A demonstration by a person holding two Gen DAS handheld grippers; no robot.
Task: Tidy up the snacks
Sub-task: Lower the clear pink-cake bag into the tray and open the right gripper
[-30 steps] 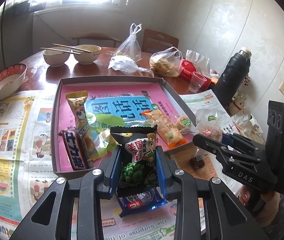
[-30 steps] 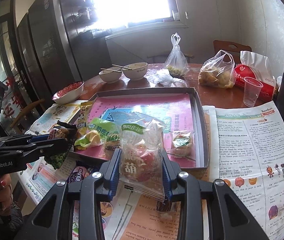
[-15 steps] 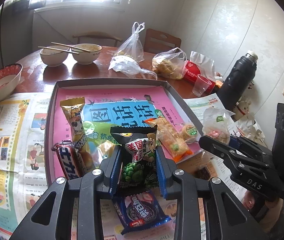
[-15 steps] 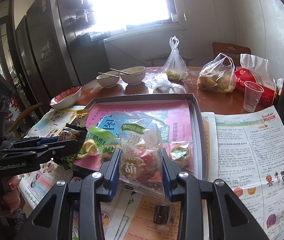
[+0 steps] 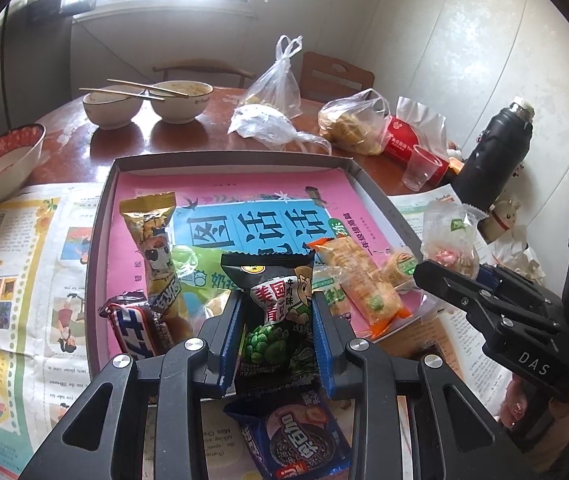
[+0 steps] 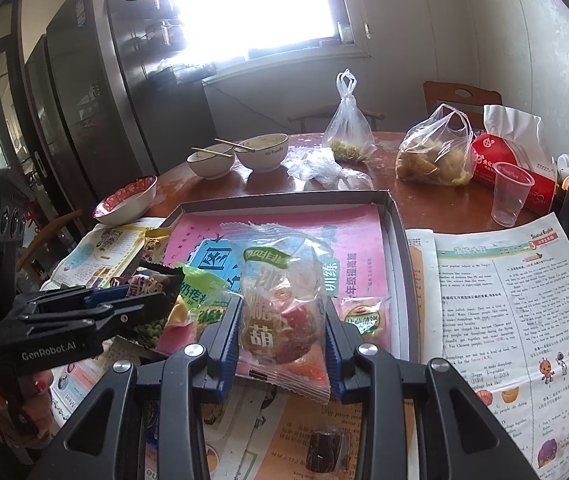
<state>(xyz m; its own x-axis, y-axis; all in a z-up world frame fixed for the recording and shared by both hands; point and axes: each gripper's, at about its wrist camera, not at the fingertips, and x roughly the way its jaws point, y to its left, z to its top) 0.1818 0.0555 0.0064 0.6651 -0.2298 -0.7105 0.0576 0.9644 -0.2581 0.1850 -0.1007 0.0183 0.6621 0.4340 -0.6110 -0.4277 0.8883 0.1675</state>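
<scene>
My left gripper (image 5: 276, 320) is shut on a black and green pea snack packet (image 5: 274, 320), held above the near edge of the grey box tray (image 5: 228, 158). My right gripper (image 6: 282, 320) is shut on a clear packet with a red sweet (image 6: 280, 316), held over the tray's near right part (image 6: 400, 248). The tray has a pink and blue liner and holds a yellow bar (image 5: 152, 248), a brown bar (image 5: 136, 328), a green packet (image 5: 200, 268) and orange packets (image 5: 360, 284). A blue cookie packet (image 5: 296, 432) lies on the newspaper under the left gripper.
A small dark sweet (image 6: 326, 450) lies on the newspaper (image 6: 504, 304) near the right gripper. Behind the tray stand bowls (image 5: 180, 100) with chopsticks, plastic bags (image 5: 348, 120), a plastic cup (image 5: 420, 166) and a black flask (image 5: 492, 160).
Both grippers rose and moved forward toward the tray with their packets still held. The blue cookie packet stayed on the newspaper below the left gripper.
</scene>
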